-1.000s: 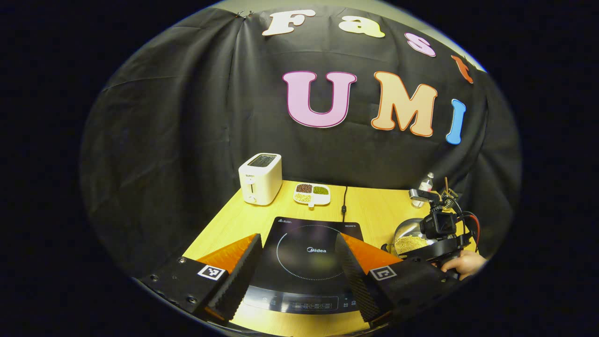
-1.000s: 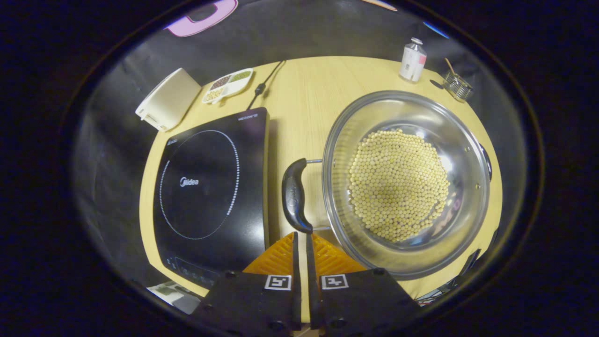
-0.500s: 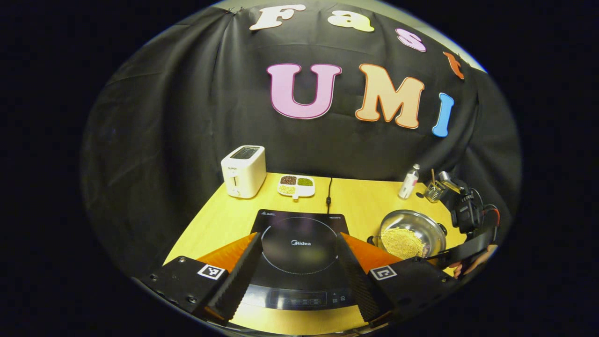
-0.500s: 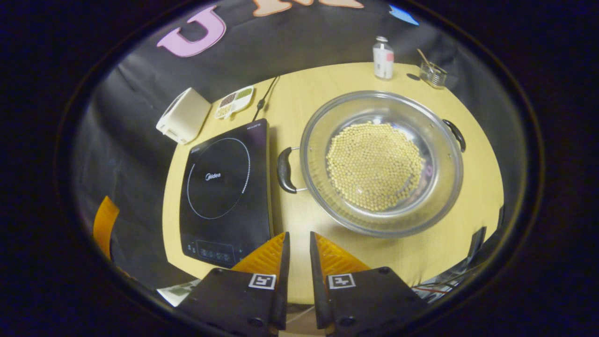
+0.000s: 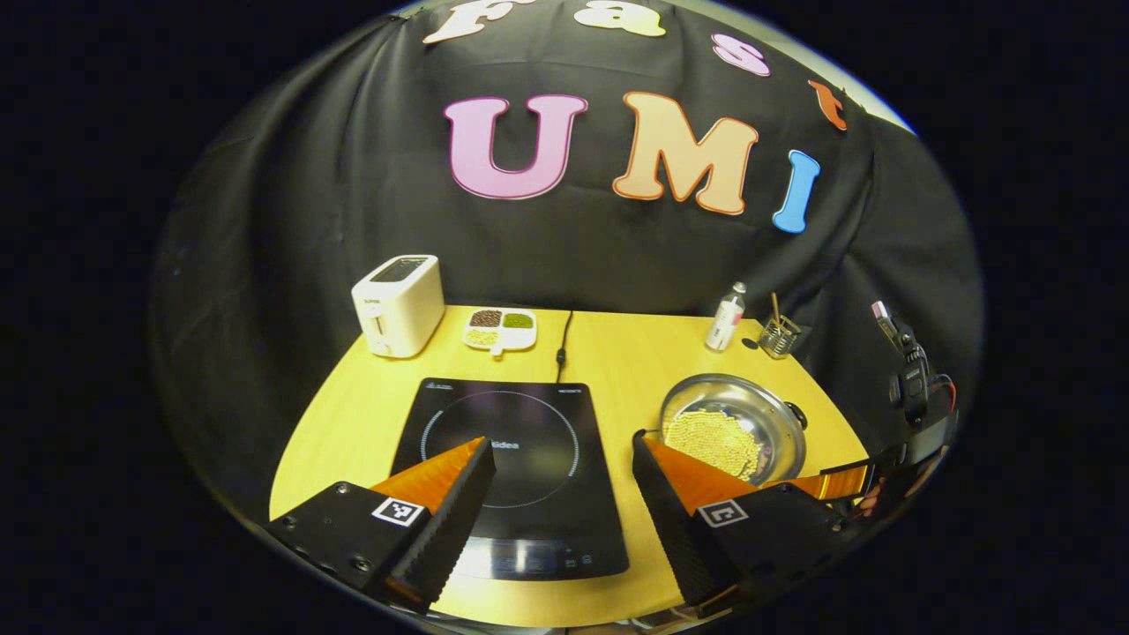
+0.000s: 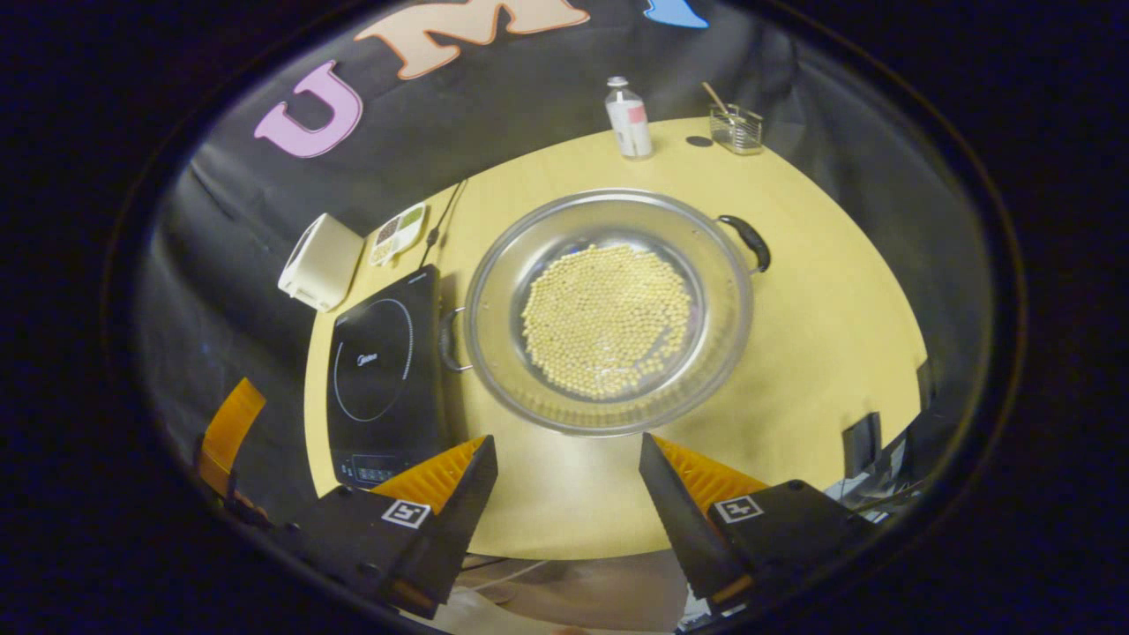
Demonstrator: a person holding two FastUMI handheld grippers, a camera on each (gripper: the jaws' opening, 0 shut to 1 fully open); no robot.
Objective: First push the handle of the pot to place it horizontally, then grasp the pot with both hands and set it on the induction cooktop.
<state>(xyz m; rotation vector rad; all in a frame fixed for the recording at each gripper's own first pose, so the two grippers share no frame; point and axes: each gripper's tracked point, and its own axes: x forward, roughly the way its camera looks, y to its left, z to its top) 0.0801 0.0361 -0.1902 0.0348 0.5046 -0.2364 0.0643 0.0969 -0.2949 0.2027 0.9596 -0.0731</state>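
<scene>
Both grippers hover off the pot (image 6: 609, 313), fingers wide apart, empty.
Right gripper (image 6: 564, 494) lower centre; left gripper (image 5: 560, 494) over cooktop (image 5: 512, 467).

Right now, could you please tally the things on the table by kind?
Cooking gear: 2, pot and induction cooktop
Toaster: 1
Divided dish: 1
Bottle: 1
Glass holder: 1
Total: 6

Silver pot (image 6: 609, 309) of pale yellow beans (image 6: 607, 319), black cooktop (image 5: 512, 467), yellow table (image 6: 829, 300).
</scene>
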